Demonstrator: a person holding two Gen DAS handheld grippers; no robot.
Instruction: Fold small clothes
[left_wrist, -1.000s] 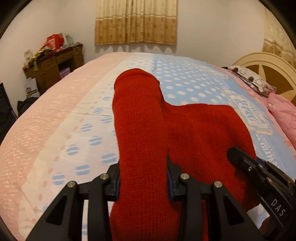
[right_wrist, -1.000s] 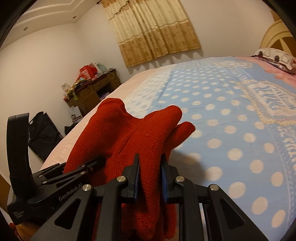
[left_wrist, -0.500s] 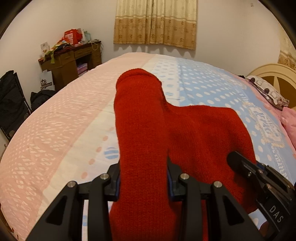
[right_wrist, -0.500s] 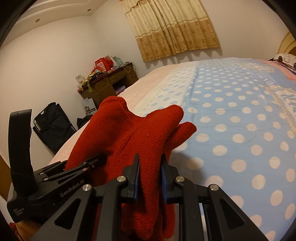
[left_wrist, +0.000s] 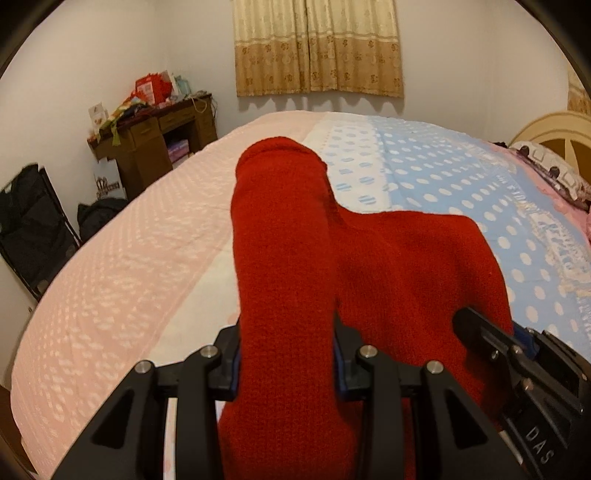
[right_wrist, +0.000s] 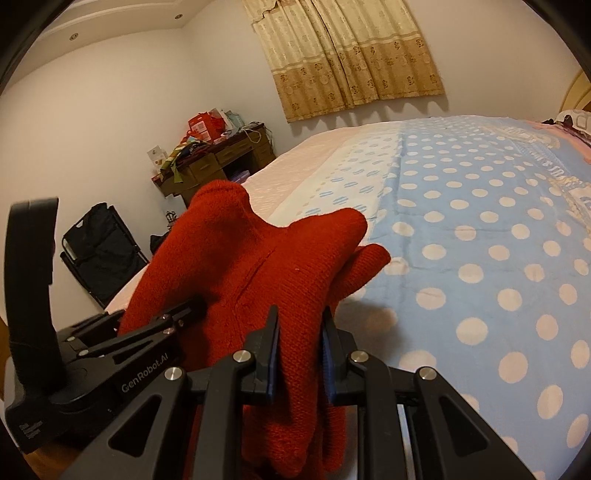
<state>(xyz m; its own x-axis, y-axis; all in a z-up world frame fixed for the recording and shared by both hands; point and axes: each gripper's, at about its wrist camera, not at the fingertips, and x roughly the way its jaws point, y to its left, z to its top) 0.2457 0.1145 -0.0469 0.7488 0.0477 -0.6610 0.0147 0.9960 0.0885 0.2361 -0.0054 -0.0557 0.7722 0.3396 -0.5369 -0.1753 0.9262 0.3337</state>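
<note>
The big bed (left_wrist: 122, 266) fills most of both views, with a pink side and a blue side with white dots. Its cover lies flat and bare ahead of the 2 grippers.

The red knit garment (left_wrist: 406, 266) is the thing to fold. It is held up off the bed, close in front of both cameras, and it spreads from one gripper across to the other. In the left wrist view 1 long part, likely a sleeve, runs straight out ahead, pointing across the bed toward the curtain (left_wrist: 317, 48). The wide body part lies to the right of it, reaching toward the other gripper. I cannot tell for sure which end is the neck, because the cloth is so near the lens.

The left gripper (left_wrist: 286, 363) is closed on the thick sleeve part, so its jaws stand partly apart with red cloth packed between them. The right gripper (right_wrist: 300, 363) is closed on a thinner bunch of the same garment (right_wrist: 258, 266), and its jaws are narrow.

Both grippers are at the near edge of the cloth, side by side. The rest of the garment goes forward, away from them, over the bed. So I think the next move is to carry it forward and lay it down on the open cover, long part first. The 2 hands look about equally near.
</note>
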